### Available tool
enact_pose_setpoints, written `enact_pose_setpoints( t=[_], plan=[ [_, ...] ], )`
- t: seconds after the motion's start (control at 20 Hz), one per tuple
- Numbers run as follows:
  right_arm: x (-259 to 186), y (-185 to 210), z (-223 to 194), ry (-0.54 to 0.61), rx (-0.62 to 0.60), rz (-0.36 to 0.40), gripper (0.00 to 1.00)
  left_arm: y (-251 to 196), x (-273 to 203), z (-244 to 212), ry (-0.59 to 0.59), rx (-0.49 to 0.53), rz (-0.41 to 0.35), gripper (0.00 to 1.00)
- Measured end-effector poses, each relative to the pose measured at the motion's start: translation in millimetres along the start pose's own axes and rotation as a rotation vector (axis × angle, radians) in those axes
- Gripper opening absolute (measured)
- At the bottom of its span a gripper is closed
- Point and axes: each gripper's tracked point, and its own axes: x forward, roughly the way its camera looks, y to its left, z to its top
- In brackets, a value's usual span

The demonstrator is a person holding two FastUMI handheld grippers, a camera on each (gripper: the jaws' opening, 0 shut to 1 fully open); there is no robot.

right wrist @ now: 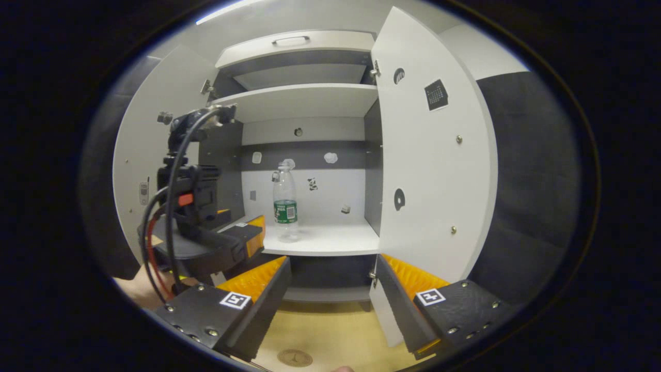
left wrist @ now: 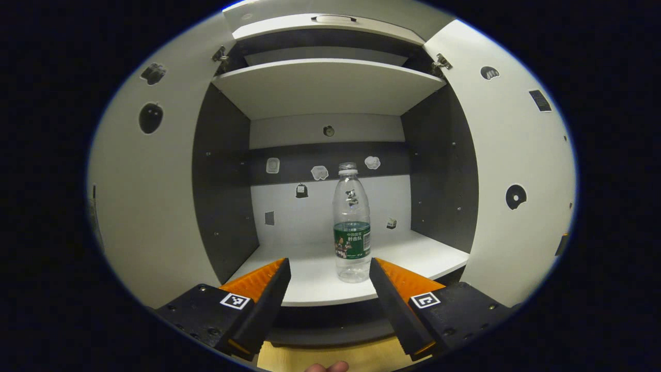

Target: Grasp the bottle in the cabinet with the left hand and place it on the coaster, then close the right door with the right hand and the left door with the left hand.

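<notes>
Jaws of the left gripper (left wrist: 329,279) are standing wide apart, holding nothing, low in the frame. Straight ahead between them, the bottle (left wrist: 351,222) is standing upright at centre frame on the cabinet's lower shelf (left wrist: 439,258), long axis vertical (cap up). Right gripper (right wrist: 330,279), equally spread and empty, is hanging farther back, beside the right door (right wrist: 434,170); the coaster (right wrist: 295,357) is lying on the bench at bottom centre.

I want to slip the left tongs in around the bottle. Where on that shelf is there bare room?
The white lower shelf is bare on both sides of the clear plastic bottle with a green label, out to the dark side walls, and in front of it. The open left tongs face it, not touching.
</notes>
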Motion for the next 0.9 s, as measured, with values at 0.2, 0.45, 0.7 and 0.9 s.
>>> enact_pose_setpoints(
  t=[0.2, 0.45, 0.7, 0.9],
  plan=[
    [3, -13, -5, 0.024, -0.002, -0.037, 1.0, -14, 44, 5, -0.001, -0.011, -0.031, 0.97],
    [6, -21, -5, 0.034, 0.007, -0.064, 1.0, -22, 85, 11, -0.01, -0.039, -0.037, 0.97],
    [8, -24, -10, 0.056, -0.006, -0.076, 1.0, -25, 117, 8, 0.003, -0.052, -0.029, 0.96],
    [7, -26, -15, 0.07, -0.013, -0.085, 1.0, -22, 130, 6, 0.007, -0.042, -0.013, 0.96]
  ],
)
